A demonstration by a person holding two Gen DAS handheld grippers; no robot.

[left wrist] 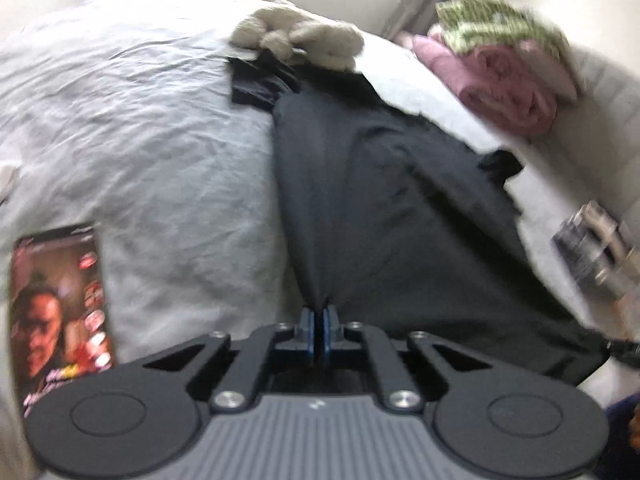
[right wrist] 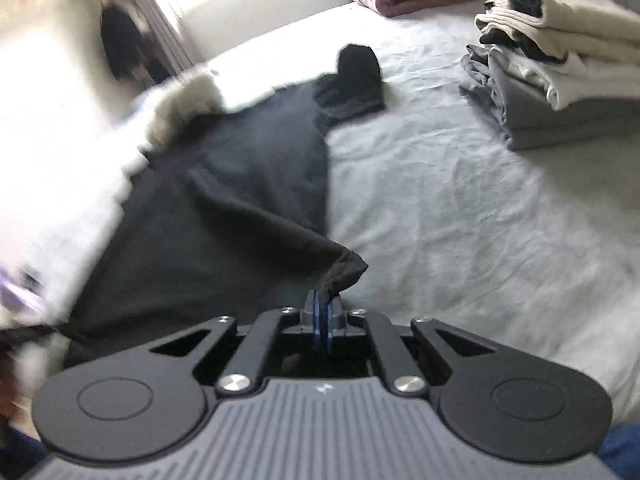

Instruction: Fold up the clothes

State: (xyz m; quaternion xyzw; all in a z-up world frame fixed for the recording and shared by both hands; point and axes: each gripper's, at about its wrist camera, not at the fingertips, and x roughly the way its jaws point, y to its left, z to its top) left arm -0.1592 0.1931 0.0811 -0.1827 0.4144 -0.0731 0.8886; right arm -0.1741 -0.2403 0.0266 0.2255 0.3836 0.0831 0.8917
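Bedsheet (left wrist: pixel 140 128) as landmark: pale, wrinkled, covering the whole work surface in both wrist views. The dark garment (left wrist: pixel 400 200) lies spread across the middle of the bedsheet, running from your grippers toward its far edge.

Your left gripper (left wrist: pixel 320 314) has its jaws pinched together on a near edge of the dark garment, cloth bunched between the blue pads. Your right gripper (right wrist: pixel 322 300) is likewise clamped shut on a gathered corner of the same garment, which rises off the bedsheet in a small peak at the jaws.

Around the garment:
- A fluffy cream item (left wrist: pixel 300 36) sits on the bedsheet at the garment's far end, touching it; in the right view it lies along the garment's left side, blurred.
- A phone (left wrist: pixel 60 304) with a lit screen lies on the bedsheet's near left part, apart from the garment.
- Folded pink cloth (left wrist: pixel 508 84) with a green patterned piece (left wrist: pixel 496 24) on top sits at the bedsheet's far edge.
- A stack of folded clothes (right wrist: pixel 552 80), grey, white and cream, stands on the bedsheet's far right part in the right view, well apart from the garment.
- A blurred object at the bedsheet's right edge in the left view; cannot tell what it is.

No containers seen.
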